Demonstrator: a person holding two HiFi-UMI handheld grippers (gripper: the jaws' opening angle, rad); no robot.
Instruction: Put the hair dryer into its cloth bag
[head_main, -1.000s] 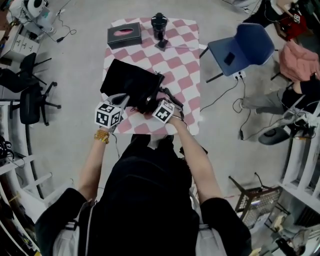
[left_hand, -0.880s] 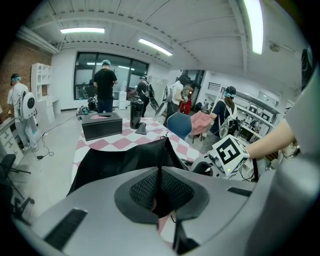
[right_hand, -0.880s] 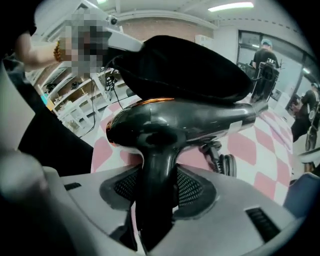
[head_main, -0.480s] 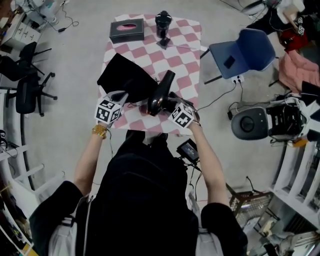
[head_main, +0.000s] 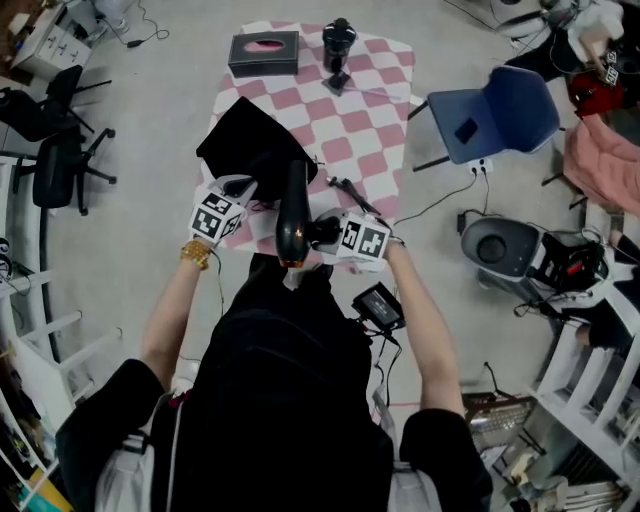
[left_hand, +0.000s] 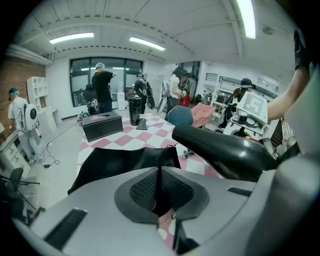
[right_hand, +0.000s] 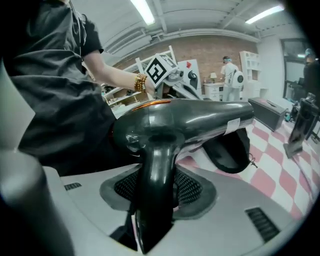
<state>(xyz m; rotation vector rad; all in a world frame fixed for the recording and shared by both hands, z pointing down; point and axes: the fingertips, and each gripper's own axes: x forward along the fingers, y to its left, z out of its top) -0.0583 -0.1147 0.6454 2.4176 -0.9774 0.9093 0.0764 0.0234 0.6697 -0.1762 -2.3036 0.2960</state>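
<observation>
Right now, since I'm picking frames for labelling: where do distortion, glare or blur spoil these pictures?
Head view: fisheye curves the room's edges, hair dryer sharp. Left gripper view: ceiling lights glare, cloth bag clear. Right gripper view: highlights on the dryer, corners black.

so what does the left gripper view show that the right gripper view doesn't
Only the left gripper view: the left gripper shut on the edge of the cloth bag, and a blue chair. Only the right gripper view: the right gripper clamping the hair dryer by its handle, jaws just closed further, plus the left gripper's marker cube and a beaded bracelet. Both: dryer barrel, bag, checked tablecloth.
</observation>
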